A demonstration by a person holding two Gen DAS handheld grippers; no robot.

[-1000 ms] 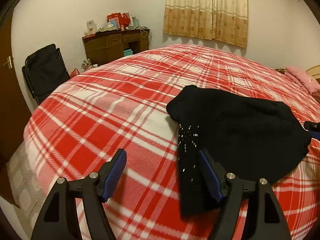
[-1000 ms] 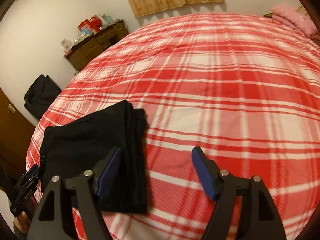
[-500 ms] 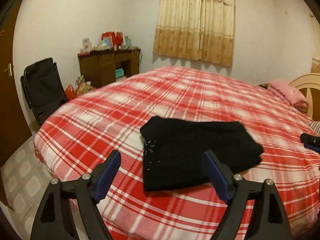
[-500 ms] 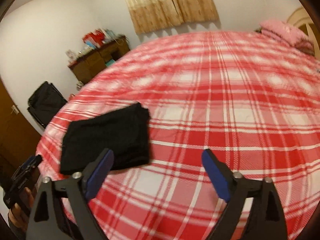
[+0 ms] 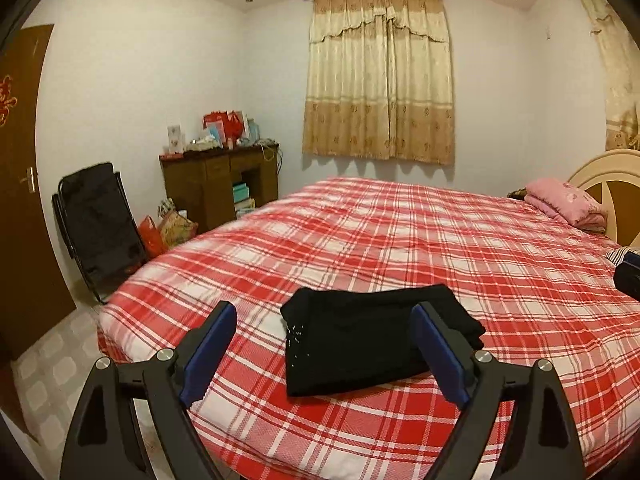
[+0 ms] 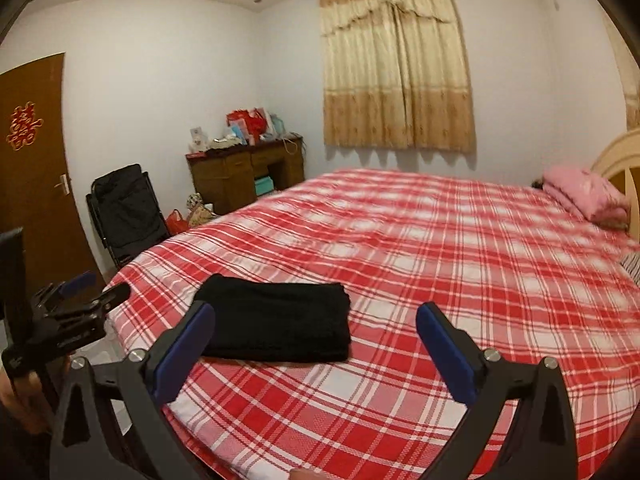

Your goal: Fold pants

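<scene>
Folded black pants [image 5: 372, 344] lying flat on the red plaid bedspread [image 5: 460, 248], near the bed's foot-end corner and close to its near edge. Left gripper [image 5: 324, 354] raised clear of the bed, jaws wide and opening, gripping nothing; its right finger [image 5: 440, 354] hiding part of the pants' right end. Right gripper [image 6: 316, 354] likewise wide, opening, empty, apart from the pants. Pants' near-left corner hidden behind a blue pad [image 6: 186, 350]. Fold layers hard to count.
</scene>
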